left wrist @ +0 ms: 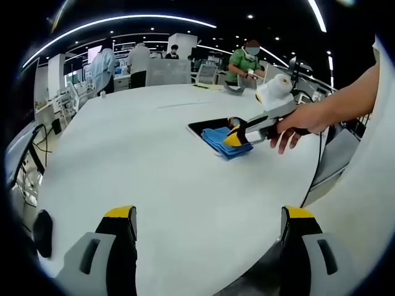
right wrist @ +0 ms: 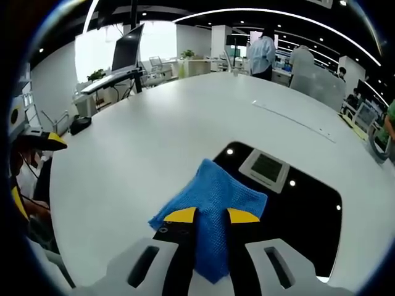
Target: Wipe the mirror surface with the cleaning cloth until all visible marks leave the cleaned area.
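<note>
Wiping underway: right tongs (right wrist: 212,215) pinching blue cloth (right wrist: 210,197) at near edge of mirror (right wrist: 308,209) flat on white surface (right wrist: 154,135); left tongs (left wrist: 210,222) spread, idle. No marks discernible; most glass apparently unwiped.

One blue cleaning cloth (right wrist: 210,216) lay partly on one mirror (right wrist: 302,213), both on one white table (left wrist: 154,160). Two grippers were present: the left gripper (left wrist: 210,225) and the right gripper (right wrist: 212,217). One hand (left wrist: 302,123) gripped a tool. Four people stood in the background of the left gripper view
</note>
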Motion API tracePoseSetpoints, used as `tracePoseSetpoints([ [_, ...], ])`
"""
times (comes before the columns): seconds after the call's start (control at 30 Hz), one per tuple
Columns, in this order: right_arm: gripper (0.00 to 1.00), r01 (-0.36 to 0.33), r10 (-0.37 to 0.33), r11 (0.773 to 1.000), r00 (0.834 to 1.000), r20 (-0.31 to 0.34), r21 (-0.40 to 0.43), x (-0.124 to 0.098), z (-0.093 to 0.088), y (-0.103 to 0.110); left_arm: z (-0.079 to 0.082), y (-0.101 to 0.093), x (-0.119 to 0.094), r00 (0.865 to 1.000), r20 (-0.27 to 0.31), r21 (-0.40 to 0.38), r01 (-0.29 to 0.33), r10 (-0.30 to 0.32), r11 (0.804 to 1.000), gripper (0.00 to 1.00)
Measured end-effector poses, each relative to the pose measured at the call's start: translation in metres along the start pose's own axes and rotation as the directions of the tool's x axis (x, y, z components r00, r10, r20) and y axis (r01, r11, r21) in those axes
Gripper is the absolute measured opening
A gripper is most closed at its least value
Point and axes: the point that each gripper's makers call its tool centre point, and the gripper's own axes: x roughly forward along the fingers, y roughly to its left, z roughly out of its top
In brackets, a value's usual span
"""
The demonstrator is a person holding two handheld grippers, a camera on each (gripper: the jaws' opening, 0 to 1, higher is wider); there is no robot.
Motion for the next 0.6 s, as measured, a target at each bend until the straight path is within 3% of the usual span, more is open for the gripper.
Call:
tracePoseSetpoints([
  [0.6, 0.14, -0.010, 0.010, 1.000, 0.999, 0.031, 0.014, 0.0010, 0.0011, 0.0000, 0.0092, -0.0025, 0.0086, 1.000, 0.009, 0.007, 0.014, -0.014, 1.000, 0.98],
])
